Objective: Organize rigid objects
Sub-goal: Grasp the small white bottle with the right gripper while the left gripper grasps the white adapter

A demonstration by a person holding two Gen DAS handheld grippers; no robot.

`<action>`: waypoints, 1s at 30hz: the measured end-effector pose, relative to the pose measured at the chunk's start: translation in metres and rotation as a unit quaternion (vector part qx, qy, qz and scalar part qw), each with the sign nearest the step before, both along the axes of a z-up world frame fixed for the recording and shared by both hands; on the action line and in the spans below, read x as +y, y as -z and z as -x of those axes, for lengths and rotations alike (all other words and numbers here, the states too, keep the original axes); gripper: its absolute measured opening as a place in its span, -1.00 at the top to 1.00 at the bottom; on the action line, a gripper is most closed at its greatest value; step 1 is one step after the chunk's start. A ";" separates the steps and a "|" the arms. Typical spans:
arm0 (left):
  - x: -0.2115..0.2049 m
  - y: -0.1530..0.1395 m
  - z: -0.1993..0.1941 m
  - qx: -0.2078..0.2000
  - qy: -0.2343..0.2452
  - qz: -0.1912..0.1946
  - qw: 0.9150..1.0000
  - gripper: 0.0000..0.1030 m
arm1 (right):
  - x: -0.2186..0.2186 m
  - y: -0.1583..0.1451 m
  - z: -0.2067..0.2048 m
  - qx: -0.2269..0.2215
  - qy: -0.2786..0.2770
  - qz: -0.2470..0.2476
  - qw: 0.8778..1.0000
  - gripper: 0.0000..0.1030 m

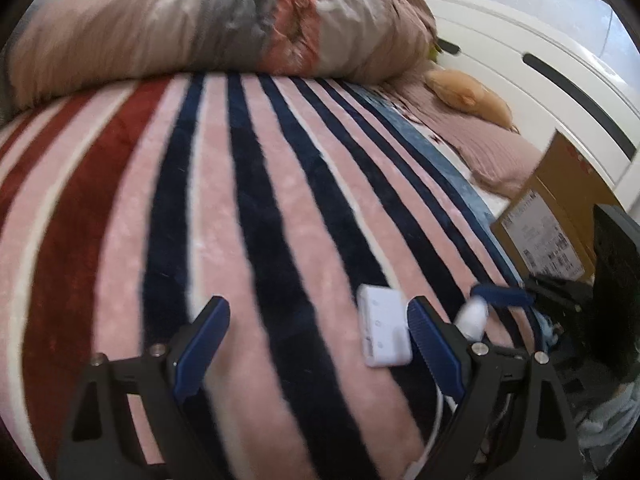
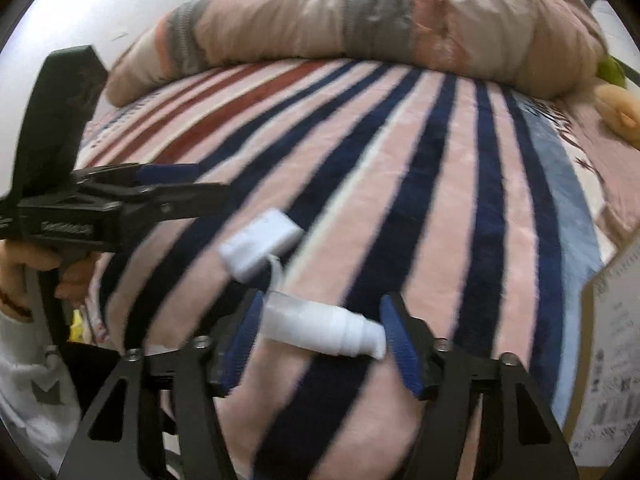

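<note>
A white pump bottle [image 2: 324, 330] lies crosswise between the fingers of the right gripper [image 2: 320, 334], its clear cap end against the left blue pad and its nozzle end at the right pad; the jaws stand at a middling width and look closed onto the bottle's two ends, though motion blur softens the contact. Just beyond it, on the striped blanket [image 2: 400, 184] of the bed, rests a white adapter box [image 2: 260, 246] with a short white cable running from it toward the bottle. In the left wrist view the same box [image 1: 384, 332] sits just inside the right finger of the left gripper [image 1: 316, 344], whose jaws are spread wide and hold nothing. A cardboard box [image 1: 548, 216] stands beside the bed; its printed label is too blurred to read. A rolled quilt [image 2: 360, 28] lies across the far side of the bed.
</note>
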State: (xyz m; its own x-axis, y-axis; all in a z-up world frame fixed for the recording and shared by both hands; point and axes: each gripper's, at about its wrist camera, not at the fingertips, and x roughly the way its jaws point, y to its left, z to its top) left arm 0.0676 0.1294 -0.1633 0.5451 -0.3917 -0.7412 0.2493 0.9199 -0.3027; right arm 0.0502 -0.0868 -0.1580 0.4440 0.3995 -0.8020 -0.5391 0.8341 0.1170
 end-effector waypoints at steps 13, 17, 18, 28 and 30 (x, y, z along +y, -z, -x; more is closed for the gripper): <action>-0.045 0.016 0.000 0.003 0.041 -0.041 0.998 -0.11 | -0.008 0.010 0.000 -0.037 0.006 0.017 0.999 -0.28; -0.046 0.016 -0.001 0.001 0.049 -0.030 0.998 0.41 | -0.008 0.014 -0.006 -0.044 -0.002 0.011 0.999 -0.28; -0.046 0.017 -0.002 0.001 0.048 -0.030 0.998 0.44 | -0.007 0.015 -0.007 -0.049 -0.006 0.011 0.999 -0.28; -0.046 0.015 0.002 0.000 0.056 -0.029 0.998 0.45 | -0.003 0.013 -0.003 -0.061 -0.007 0.013 0.998 -0.12; -0.046 0.016 0.003 0.000 0.054 -0.029 0.998 0.44 | -0.002 0.012 -0.003 -0.062 -0.005 0.018 0.998 -0.12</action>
State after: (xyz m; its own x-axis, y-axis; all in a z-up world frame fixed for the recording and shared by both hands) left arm 0.0649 0.0837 -0.1794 0.5018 -0.4043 -0.7647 0.3480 0.9037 -0.2495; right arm 0.0529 -0.0891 -0.1703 0.5372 0.3761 -0.7550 -0.5561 0.8309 0.0183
